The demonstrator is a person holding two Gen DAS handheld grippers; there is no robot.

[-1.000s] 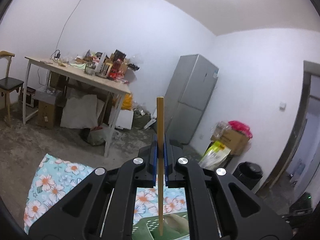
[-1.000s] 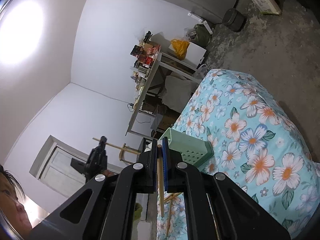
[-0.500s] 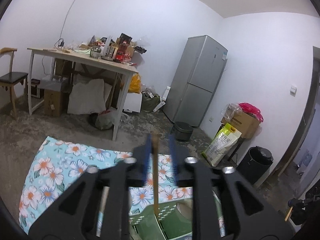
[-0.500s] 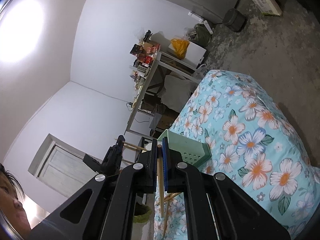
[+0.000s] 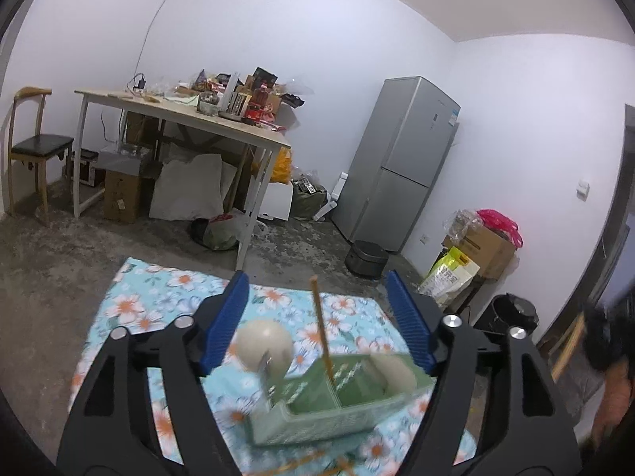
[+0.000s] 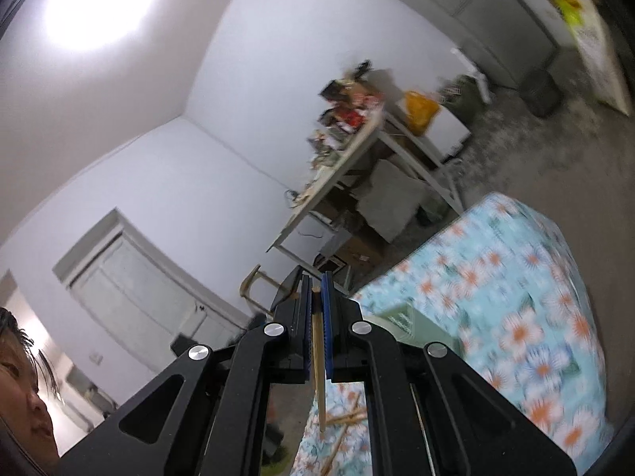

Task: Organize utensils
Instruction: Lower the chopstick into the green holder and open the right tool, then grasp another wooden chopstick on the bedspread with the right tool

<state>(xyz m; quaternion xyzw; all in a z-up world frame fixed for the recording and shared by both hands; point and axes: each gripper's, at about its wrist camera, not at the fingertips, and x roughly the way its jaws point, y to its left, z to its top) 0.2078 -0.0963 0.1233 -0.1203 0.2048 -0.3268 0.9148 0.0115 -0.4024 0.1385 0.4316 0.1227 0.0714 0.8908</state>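
Observation:
My left gripper (image 5: 316,283) stands over the green utensil basket (image 5: 317,416) on the flowered cloth (image 5: 158,301), and its jaws are opening. A wooden chopstick (image 5: 320,329) stands upright in the basket between the blue pads (image 5: 226,317), touching neither. A cream spoon (image 5: 264,343) leans in the basket's left compartment, and another cream piece (image 5: 391,369) shows at its right. My right gripper (image 6: 316,289) is shut on a second wooden chopstick (image 6: 318,361), raised above the cloth (image 6: 516,277) beside the basket (image 6: 408,325).
Loose chopsticks (image 6: 345,420) lie on the cloth below the right gripper. Beyond the cloth are a cluttered table (image 5: 178,115), a chair (image 5: 35,146), a grey fridge (image 5: 401,162) and boxes and bags (image 5: 476,242). A person's head (image 6: 20,396) is at the lower left.
The left gripper spread its jaws and let go of its chopstick, which now stands in the basket. The right gripper rose and rolled, still shut on its chopstick.

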